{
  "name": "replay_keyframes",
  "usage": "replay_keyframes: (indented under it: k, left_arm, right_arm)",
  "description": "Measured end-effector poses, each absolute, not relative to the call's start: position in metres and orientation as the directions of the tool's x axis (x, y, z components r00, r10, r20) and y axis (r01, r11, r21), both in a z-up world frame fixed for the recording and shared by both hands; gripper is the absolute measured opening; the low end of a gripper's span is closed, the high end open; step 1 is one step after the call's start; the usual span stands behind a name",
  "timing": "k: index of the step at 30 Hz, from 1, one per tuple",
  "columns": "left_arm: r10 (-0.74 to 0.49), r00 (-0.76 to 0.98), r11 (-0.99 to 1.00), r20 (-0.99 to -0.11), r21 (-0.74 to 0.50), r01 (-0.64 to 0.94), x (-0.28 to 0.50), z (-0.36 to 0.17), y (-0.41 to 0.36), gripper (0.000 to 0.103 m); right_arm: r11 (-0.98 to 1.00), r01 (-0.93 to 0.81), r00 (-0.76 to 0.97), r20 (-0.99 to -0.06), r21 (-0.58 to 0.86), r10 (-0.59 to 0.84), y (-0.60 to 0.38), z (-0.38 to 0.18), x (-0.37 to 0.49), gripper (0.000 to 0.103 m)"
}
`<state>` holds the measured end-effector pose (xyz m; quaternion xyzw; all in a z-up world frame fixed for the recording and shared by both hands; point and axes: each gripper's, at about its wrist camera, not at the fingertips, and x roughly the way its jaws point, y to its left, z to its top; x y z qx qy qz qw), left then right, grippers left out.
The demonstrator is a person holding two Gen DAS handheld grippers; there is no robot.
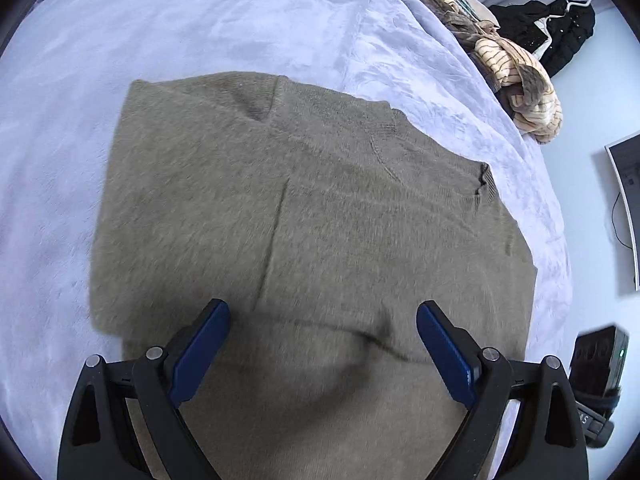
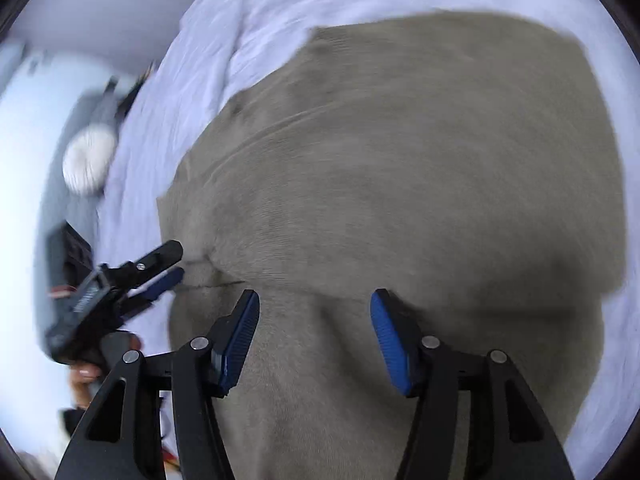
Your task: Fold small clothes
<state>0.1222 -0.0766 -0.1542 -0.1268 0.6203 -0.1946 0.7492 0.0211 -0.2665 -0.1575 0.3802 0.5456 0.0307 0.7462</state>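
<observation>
Pale bed blanket (image 1: 60,140) is covered by an olive sweater (image 1: 320,200), spread directly ahead of both released hand-held grippers (left (image 1: 323,322), right (image 2: 315,312)); nothing is grasped.

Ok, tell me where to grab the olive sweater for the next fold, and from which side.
Probably take the olive sweater at its near doubled edge, where a raised ridge already stands off the lavender blanket. Come down from above and pinch that ridge; the flat, fuzzy middle offers nothing to catch.
</observation>
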Motion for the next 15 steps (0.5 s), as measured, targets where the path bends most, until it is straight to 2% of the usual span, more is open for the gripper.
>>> replay_keyframes:
  k: [3, 4, 5, 6, 7, 10, 11, 12, 13, 14, 15]
  left_arm:
    - [-0.456, 0.162, 0.889, -0.875, -0.44, 0.123, 0.13, -0.154, -0.082, 0.093]
    - [-0.466, 0.167, 0.884, -0.869, -0.451, 0.121, 0.131, -0.152, -0.083, 0.074]
    - [-0.47, 0.16, 0.882, -0.868, -0.455, 0.123, 0.132, -0.151, -0.085, 0.061]
    - [-0.473, 0.148, 0.88, -0.868, -0.458, 0.125, 0.133, -0.152, -0.087, 0.036]
    - [-0.505, 0.129, 0.862, -0.854, -0.489, 0.135, 0.134, -0.152, -0.088, 0.016]
    - [-0.556, 0.142, 0.828, -0.819, -0.532, 0.176, 0.134, -0.138, -0.089, 0.016]
    - [-0.565, 0.154, 0.822, -0.811, -0.536, 0.195, 0.134, -0.132, -0.089, 0.016]
    - [-0.576, 0.165, 0.814, -0.8, -0.542, 0.209, 0.133, -0.124, -0.087, 0.016]
    - [-0.585, 0.177, 0.807, -0.792, -0.547, 0.221, 0.132, -0.116, -0.084, 0.016]
    - [-0.586, 0.186, 0.807, -0.789, -0.545, 0.229, 0.132, -0.111, -0.08, 0.016]
    - [-0.58, 0.196, 0.81, -0.79, -0.537, 0.234, 0.131, -0.108, -0.074, 0.016]
  right_arm:
    - [0.549, 0.488, 0.489, -0.734, 0.678, 0.471, -0.302, -0.169, -0.012, 0.062]
    - [0.509, 0.511, 0.515, -0.721, 0.693, 0.464, -0.308, -0.172, -0.017, 0.062]
    - [0.457, 0.537, 0.548, -0.705, 0.709, 0.451, -0.319, -0.176, -0.027, 0.062]
    - [0.4, 0.561, 0.585, -0.689, 0.725, 0.427, -0.328, -0.179, -0.036, 0.062]
    - [0.353, 0.579, 0.617, -0.678, 0.735, 0.4, -0.334, -0.181, -0.043, 0.062]
    - [0.218, 0.61, 0.689, -0.646, 0.762, 0.328, -0.348, -0.19, -0.056, 0.062]
    - [0.192, 0.616, 0.696, -0.642, 0.764, 0.322, -0.348, -0.194, -0.055, 0.059]
    - [0.182, 0.618, 0.698, -0.641, 0.765, 0.32, -0.349, -0.196, -0.054, 0.032]
    - [0.191, 0.612, 0.698, -0.638, 0.768, 0.326, -0.35, -0.195, -0.05, 0.013]
    - [0.215, 0.603, 0.696, -0.638, 0.768, 0.329, -0.351, -0.191, -0.047, 0.007]
    - [0.262, 0.585, 0.696, -0.641, 0.767, 0.322, -0.353, -0.183, -0.044, 0.007]
